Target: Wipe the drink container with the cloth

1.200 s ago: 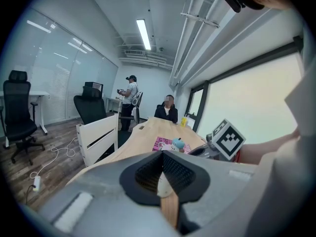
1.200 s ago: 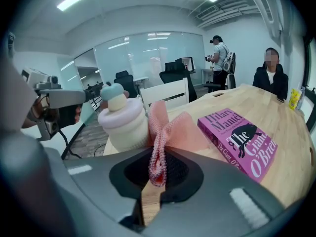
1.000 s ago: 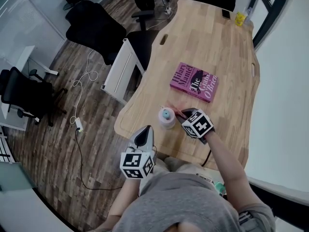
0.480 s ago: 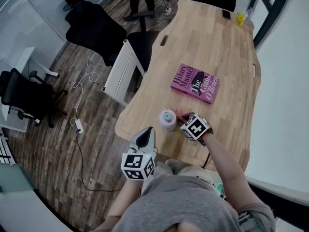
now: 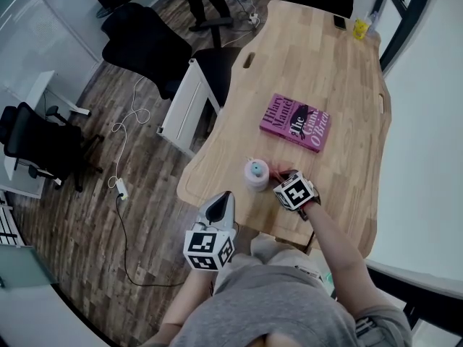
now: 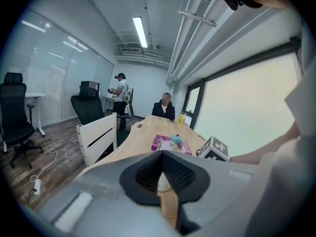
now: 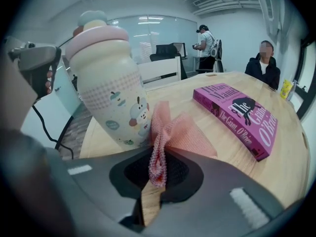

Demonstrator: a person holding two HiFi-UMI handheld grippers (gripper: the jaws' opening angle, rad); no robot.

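Observation:
The drink container (image 5: 255, 173) is a pale bottle with cartoon prints, a pink lid and a blue top, standing upright near the wooden table's front edge. It fills the left of the right gripper view (image 7: 111, 83). My right gripper (image 5: 281, 180) is just right of it, shut on a bunched pink mesh cloth (image 7: 170, 135). The cloth's upper fold reaches the bottle's lower side. My left gripper (image 5: 224, 196) hovers at the table's front edge, below and left of the bottle, shut with nothing held. From the left gripper view the bottle (image 6: 174, 143) stands ahead, apart from the jaws.
A magenta book (image 5: 294, 122) lies flat beyond the bottle. A phone (image 5: 338, 21) and a yellow object (image 5: 359, 28) sit at the table's far end. A white side panel (image 5: 187, 103) and black chairs (image 5: 141, 38) stand left of the table. People are at the far end.
My right gripper with the cloth has shifted slightly closer to the bottle and turned a little. The left gripper has barely moved. A person at the back has walked left.

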